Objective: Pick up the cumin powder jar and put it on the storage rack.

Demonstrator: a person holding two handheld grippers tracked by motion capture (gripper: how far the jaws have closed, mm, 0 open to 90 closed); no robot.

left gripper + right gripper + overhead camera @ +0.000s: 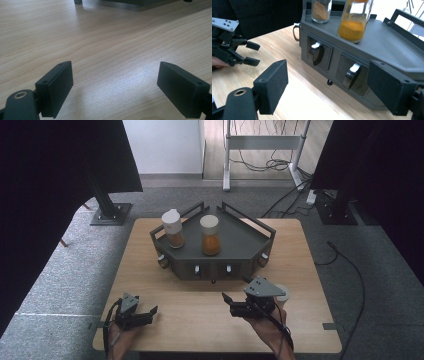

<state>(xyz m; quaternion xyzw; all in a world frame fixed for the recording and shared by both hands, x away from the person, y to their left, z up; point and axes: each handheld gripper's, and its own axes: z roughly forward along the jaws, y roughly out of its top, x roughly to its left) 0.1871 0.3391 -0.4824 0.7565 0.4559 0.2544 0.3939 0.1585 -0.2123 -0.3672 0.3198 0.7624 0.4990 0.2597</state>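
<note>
while no writing is legible, two spice jars [211,235] on grey rack [240,245], left hand-held gripper [153,312] apart, right hand-held gripper [226,301] apart

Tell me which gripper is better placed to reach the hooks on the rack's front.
Right. The right gripper sits open near the rack, its own view looking at the two front hooks. The left gripper, also open, rests farther off, facing bare table.

The pale wood-grain tabletop [105,45] looks smooth with a soft sheen; the dark grey angular rack [387,45] seems matt metal; the clear glass jar of orange powder [355,20] is glossy.
</note>
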